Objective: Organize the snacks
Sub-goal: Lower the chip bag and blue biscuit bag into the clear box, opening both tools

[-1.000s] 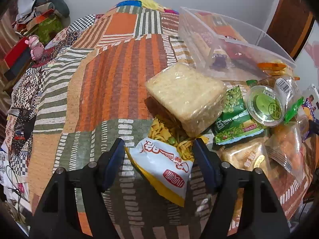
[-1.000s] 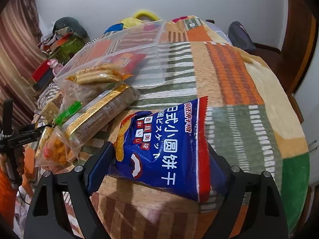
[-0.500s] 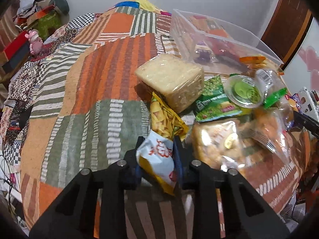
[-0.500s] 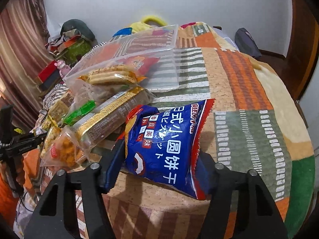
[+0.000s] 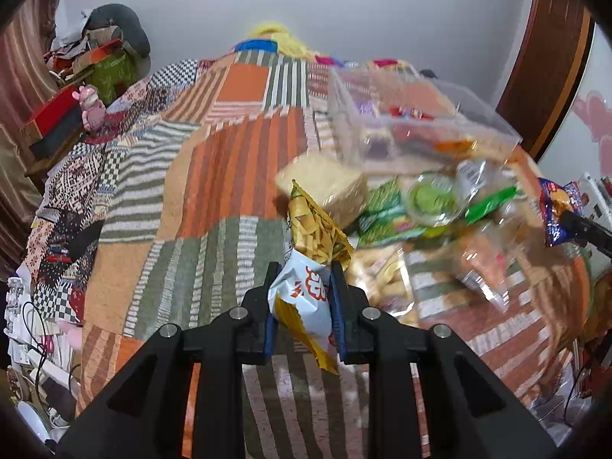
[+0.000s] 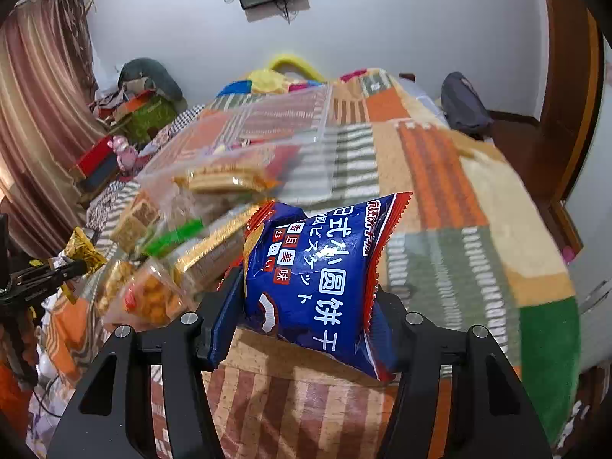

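Observation:
My left gripper (image 5: 304,279) is shut on a white and yellow snack bag (image 5: 306,264) and holds it lifted above the patchwork cloth (image 5: 214,199). My right gripper (image 6: 306,287) is shut on a blue biscuit bag (image 6: 317,283), also raised off the cloth. That blue bag shows at the far right of the left wrist view (image 5: 556,210). A clear plastic bin (image 5: 413,122) with several snacks inside stands behind the pile; it also shows in the right wrist view (image 6: 267,134).
A pile of loose snacks lies between the grippers: a noodle block (image 5: 329,183), a green pea bag (image 5: 382,214), a green-lidded cup (image 5: 434,199), a gold-edged biscuit pack (image 6: 214,252), orange snack bags (image 6: 149,302). Clutter and boxes (image 5: 91,76) stand at the far left.
Both grippers have closed on their bags and lifted them off the cloth. The views have tilted up, showing more wall.

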A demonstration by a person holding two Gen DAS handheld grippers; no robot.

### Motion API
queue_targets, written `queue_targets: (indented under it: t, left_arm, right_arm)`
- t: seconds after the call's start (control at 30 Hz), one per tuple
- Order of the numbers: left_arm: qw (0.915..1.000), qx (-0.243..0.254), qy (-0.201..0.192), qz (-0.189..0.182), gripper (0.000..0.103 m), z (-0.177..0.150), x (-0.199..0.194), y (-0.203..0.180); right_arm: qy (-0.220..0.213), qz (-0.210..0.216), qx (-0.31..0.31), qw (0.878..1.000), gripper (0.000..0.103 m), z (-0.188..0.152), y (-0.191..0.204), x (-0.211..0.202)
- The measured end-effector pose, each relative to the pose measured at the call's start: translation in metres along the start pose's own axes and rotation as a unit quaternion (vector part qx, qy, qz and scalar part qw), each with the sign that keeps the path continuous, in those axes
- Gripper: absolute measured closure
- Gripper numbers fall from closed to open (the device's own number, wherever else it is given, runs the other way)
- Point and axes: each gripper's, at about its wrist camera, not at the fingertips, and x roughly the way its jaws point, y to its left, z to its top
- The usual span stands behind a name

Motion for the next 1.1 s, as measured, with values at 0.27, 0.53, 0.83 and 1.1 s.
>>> queue_targets:
  t: [0.27, 0.53, 0.83, 1.1]
  left_arm:
    - [0.9984, 0.003, -0.053, -0.017, 0.08, 0.035, -0.026, -0.015]
    - [0.9947, 0.016, -0.097, -0.032, 0.08, 0.072, -0.035, -0.037]
    - [0.9927, 0.015, -0.109, -0.051, 0.08, 0.11, -0.013, -0.056]
    - [0.9947, 0.011, -0.09, -0.05, 0.08, 0.138, 0.03, -0.064]
  right_arm:
    - [-0.044, 0.003, -0.006, 0.999, 0.048, 0.023, 0.005, -0.017]
    - [-0.084, 0.006, -0.023, 0.996, 0.048, 0.055, 0.017, -0.016]
    - [-0.094, 0.015, -0.038, 0.995, 0.047, 0.086, 0.029, 0.009]
    - [-0.066, 0.012, -0.057, 0.996, 0.047, 0.103, 0.041, 0.051]
